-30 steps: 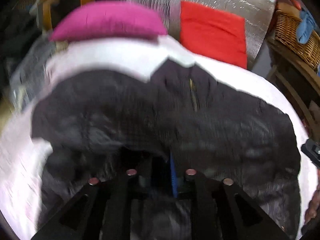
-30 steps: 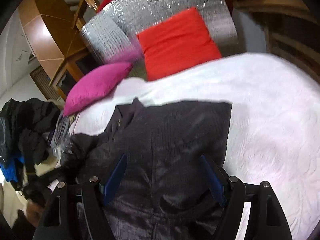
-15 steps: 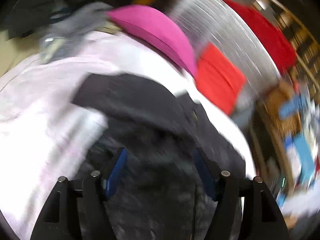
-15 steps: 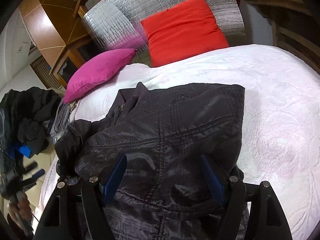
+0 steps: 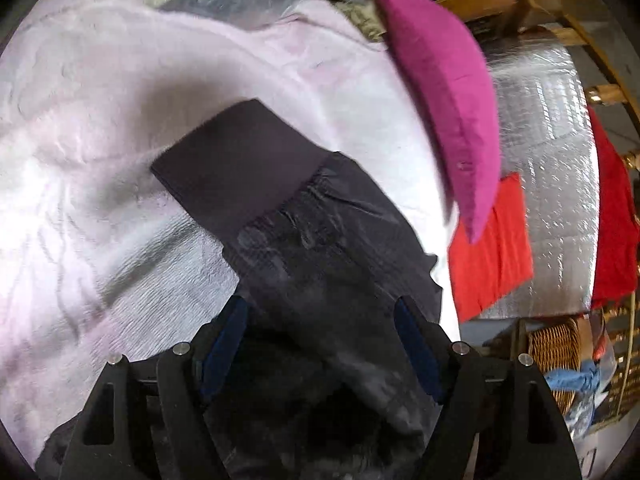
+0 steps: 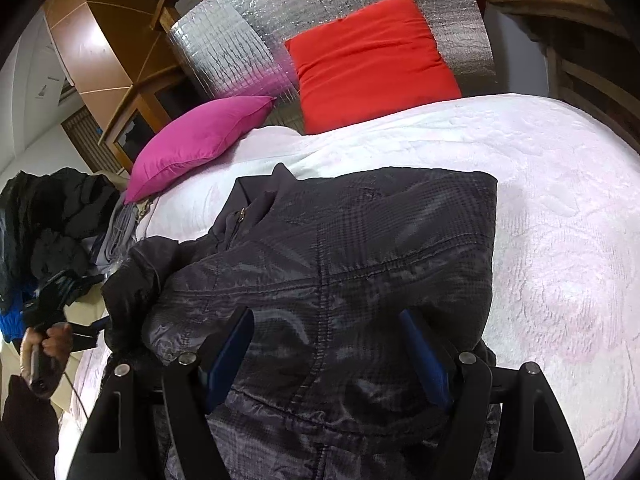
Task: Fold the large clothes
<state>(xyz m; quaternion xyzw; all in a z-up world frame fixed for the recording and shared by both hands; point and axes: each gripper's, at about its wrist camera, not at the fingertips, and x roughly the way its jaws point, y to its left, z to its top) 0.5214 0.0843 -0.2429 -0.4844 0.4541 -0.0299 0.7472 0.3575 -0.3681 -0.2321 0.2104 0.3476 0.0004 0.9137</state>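
A dark grey padded jacket (image 6: 352, 256) lies on a bed with a pale pink-white cover (image 6: 560, 208). Its right half is folded over with a straight edge. My right gripper (image 6: 326, 344) is open over the jacket's lower part, holding nothing. In the left wrist view the jacket's sleeve (image 5: 320, 240) with its plain knit cuff (image 5: 236, 160) stretches out over the bed cover (image 5: 80, 160). My left gripper (image 5: 320, 344) is open above the sleeve. In the right wrist view the left gripper (image 6: 60, 292) shows at the far left beside the bed, in the person's hand.
A magenta pillow (image 6: 200, 140) and a red cushion (image 6: 372, 68) lean at the head of the bed against a silver foil panel (image 6: 248, 40). A heap of dark clothes (image 6: 48, 216) lies left of the bed. A wicker basket (image 5: 560, 356) stands at the right.
My left gripper opened, let go of the jacket and swung left, now looking along the sleeve. My right gripper stayed open over the jacket and barely moved.
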